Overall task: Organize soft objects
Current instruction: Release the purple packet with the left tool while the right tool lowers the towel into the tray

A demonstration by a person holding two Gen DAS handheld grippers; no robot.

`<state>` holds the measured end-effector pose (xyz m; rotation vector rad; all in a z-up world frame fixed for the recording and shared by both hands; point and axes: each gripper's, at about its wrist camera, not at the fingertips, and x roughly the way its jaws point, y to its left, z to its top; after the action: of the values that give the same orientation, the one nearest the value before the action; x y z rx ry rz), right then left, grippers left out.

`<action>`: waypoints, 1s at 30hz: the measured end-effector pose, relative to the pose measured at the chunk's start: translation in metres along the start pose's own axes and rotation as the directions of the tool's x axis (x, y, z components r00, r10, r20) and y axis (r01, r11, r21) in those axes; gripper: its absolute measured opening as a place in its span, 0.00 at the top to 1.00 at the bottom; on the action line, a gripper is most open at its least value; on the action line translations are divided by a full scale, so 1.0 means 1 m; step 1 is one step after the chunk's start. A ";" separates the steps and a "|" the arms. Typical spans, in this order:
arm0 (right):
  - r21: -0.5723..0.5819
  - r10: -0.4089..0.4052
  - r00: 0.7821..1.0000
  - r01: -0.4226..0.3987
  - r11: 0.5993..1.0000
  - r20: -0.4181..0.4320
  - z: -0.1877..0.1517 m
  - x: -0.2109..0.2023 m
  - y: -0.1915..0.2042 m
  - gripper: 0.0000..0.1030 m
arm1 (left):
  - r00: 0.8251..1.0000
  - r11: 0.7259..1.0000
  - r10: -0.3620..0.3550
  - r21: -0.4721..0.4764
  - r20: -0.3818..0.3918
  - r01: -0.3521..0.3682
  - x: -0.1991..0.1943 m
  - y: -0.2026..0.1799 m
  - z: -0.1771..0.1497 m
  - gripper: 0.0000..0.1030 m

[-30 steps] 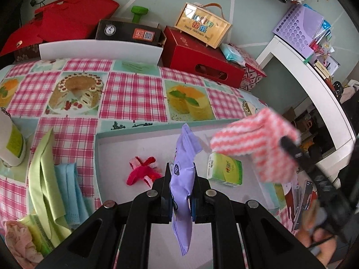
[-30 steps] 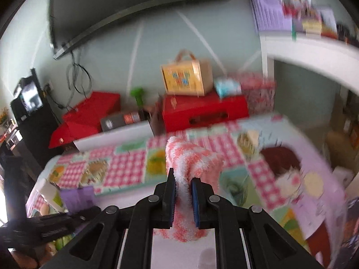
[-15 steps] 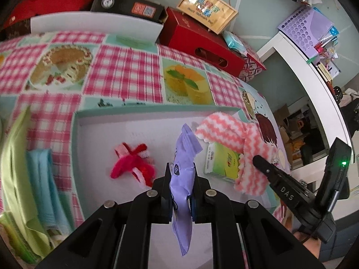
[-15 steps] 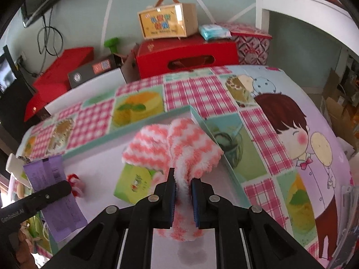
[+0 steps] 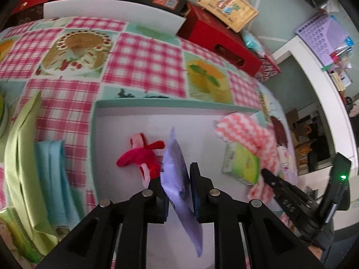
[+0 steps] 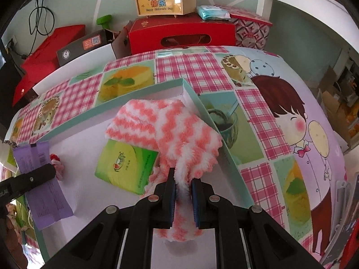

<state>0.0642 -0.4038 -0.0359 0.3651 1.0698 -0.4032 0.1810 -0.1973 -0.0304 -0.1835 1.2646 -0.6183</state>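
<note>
Presently, contents of the shallow white tray with the teal rim [image 6: 203, 109], which lies on the table under a pink-checked cake-print cloth [image 5: 143, 60]:

Item one: fluffy pink-and-white zigzag cloth [image 6: 170, 125]. Pinched narrow between the pads of the right hand-held gripper [image 6: 183, 186]; its free end is draped into the tray's far right corner, partly over the tray wall and over item three.

Item two: flat lilac paper packet [image 5: 177, 179]. It stands on edge between the fingers of the left hand-held gripper [image 5: 179, 179], whose jaws have just been opening; a gap shows on the right side, so the pads no longer appear to press it. It sits above the tray floor, just beside item four.

Item three: green-and-yellow tissue pack [image 6: 126, 163], flat on the tray floor.

Item four: red-and-pink fuzzy toy [image 5: 143, 157], flat, near the tray's middle.

Outside the tray, to its left: folded lime-green cloth [image 5: 20, 157] and pale blue cloth [image 5: 51, 170].

Handling note, a judgement only: both items are probably being set down. Lower the packet until it rests flat before withdrawing, keeping it off the toy. Tuck the zigzag cloth wholly inside the rim before spreading the pads.
</note>
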 end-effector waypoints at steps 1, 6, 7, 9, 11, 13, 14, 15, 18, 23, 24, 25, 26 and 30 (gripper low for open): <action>-0.004 -0.002 1.000 0.002 1.000 -0.004 0.000 0.000 0.001 0.86 | 1.000 1.000 0.001 -0.008 -0.009 -0.001 0.001 0.002 0.000 0.82; -0.020 -0.004 1.000 0.004 1.000 -0.015 0.000 0.001 0.003 0.84 | 0.996 0.997 0.073 0.000 -0.044 -0.073 0.006 0.005 -0.002 0.70; -0.021 -0.006 1.000 0.006 1.000 -0.016 0.000 0.001 0.003 0.84 | 0.996 0.997 0.072 0.003 -0.046 -0.072 0.006 0.005 -0.003 0.68; -0.023 -0.009 1.000 0.009 1.000 -0.020 0.000 0.000 0.003 0.84 | 0.996 0.997 0.076 0.004 -0.054 -0.076 0.005 0.005 -0.003 0.56; -0.026 -0.015 1.000 0.015 1.000 -0.025 -0.001 0.000 0.003 0.84 | 0.994 0.995 0.096 0.012 -0.056 -0.095 0.004 0.004 -0.003 0.51; -0.032 -0.029 0.999 0.028 0.999 -0.028 0.000 -0.002 0.003 0.82 | 0.990 0.992 0.126 0.023 -0.064 -0.125 0.001 0.004 -0.004 0.51; -0.034 -0.033 0.999 0.032 0.999 -0.027 0.000 -0.003 0.003 0.81 | 0.989 0.991 0.131 0.024 -0.064 -0.130 -0.001 0.004 -0.004 0.51; -0.035 -0.034 0.999 0.034 0.999 -0.026 0.000 -0.004 0.003 0.80 | 0.989 0.991 0.133 0.022 -0.063 -0.131 -0.004 0.004 -0.004 0.51; -0.034 -0.042 0.999 0.041 0.999 -0.014 0.001 -0.010 0.003 0.73 | 0.990 0.991 0.134 0.017 -0.050 -0.133 -0.015 0.006 -0.004 0.51; -0.034 -0.050 0.998 0.051 0.998 0.034 0.005 -0.028 0.006 0.65 | 0.985 0.985 0.171 0.027 0.010 -0.171 -0.040 0.006 -0.002 0.40; -0.035 -0.049 0.998 0.051 0.998 0.043 0.006 -0.031 0.007 0.65 | 0.984 0.984 0.175 0.027 0.021 -0.175 -0.043 0.006 -0.002 0.38; -0.039 -0.045 0.997 0.048 0.998 0.060 0.007 -0.036 0.009 0.65 | 0.983 0.984 0.178 0.024 0.034 -0.179 -0.047 0.006 -0.002 0.38; -0.043 -0.038 0.996 0.041 0.998 0.075 0.007 -0.041 0.011 0.65 | 0.982 0.983 0.183 0.020 0.046 -0.184 -0.052 0.008 -0.001 0.38; -0.061 -0.012 0.993 0.019 0.998 0.119 0.010 -0.054 0.021 0.53 | 0.969 0.973 0.232 0.001 0.085 -0.233 -0.061 0.011 0.002 0.35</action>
<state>0.0596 -0.3830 0.0185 0.2747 0.9674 -0.3999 0.1760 -0.1567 0.0160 -0.0496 1.1801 -0.4116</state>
